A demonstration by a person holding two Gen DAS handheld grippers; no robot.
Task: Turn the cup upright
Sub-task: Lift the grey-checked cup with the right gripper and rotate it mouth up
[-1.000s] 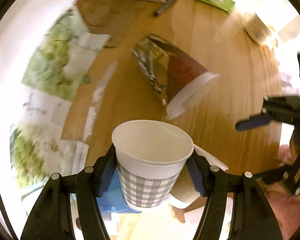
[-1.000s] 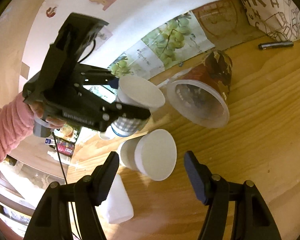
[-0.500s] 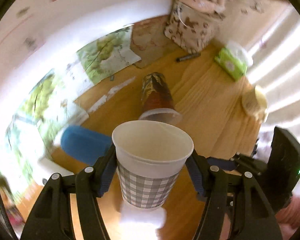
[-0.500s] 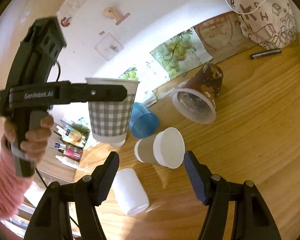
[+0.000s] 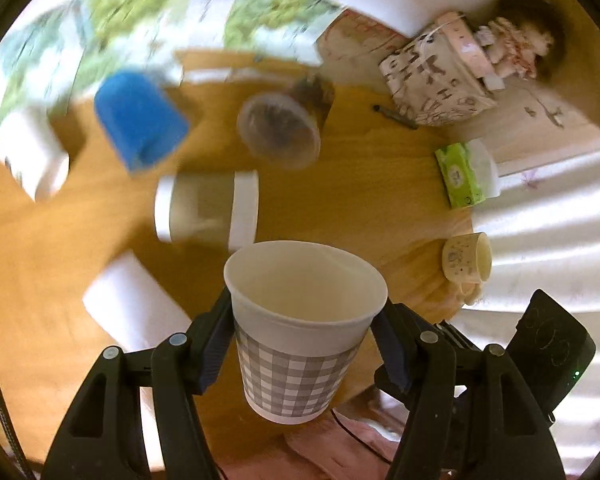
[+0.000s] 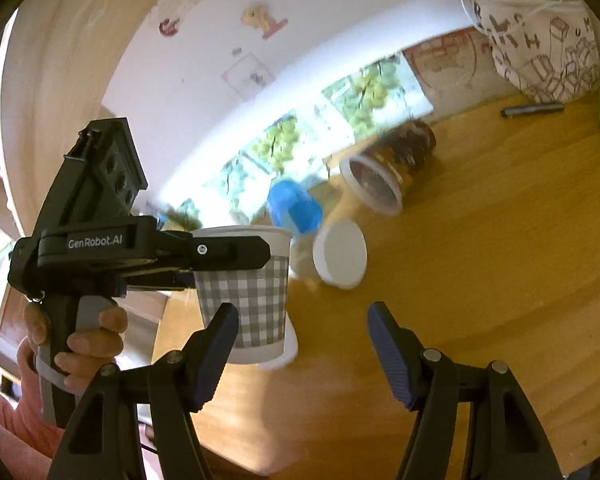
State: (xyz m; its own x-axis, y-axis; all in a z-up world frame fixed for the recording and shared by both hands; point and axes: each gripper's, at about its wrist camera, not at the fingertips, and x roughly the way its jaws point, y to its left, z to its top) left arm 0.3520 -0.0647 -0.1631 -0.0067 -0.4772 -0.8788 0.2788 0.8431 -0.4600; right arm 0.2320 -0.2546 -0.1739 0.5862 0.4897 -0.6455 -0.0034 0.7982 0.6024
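Note:
My left gripper (image 5: 304,344) is shut on a grey-and-white checked paper cup (image 5: 300,344), held upright with its mouth up, above the wooden table (image 5: 372,200). The same cup (image 6: 246,284) shows in the right wrist view, level and above the table, clamped just under its rim. My right gripper (image 6: 300,344) is open and empty, in the air near the table's front edge, right of the held cup.
Several cups lie on their sides: a blue one (image 5: 138,118), a brown patterned one (image 5: 288,124), a tan one with white lid (image 5: 208,210), a white one (image 5: 136,308). A patterned bag (image 5: 436,76), pen (image 5: 396,116), green tissue pack (image 5: 460,174) and mug (image 5: 466,258) sit to the right.
The left gripper has lifted the checked cup and turned it level, so its mouth faces up. The view has swung across the table. The right gripper stays open.

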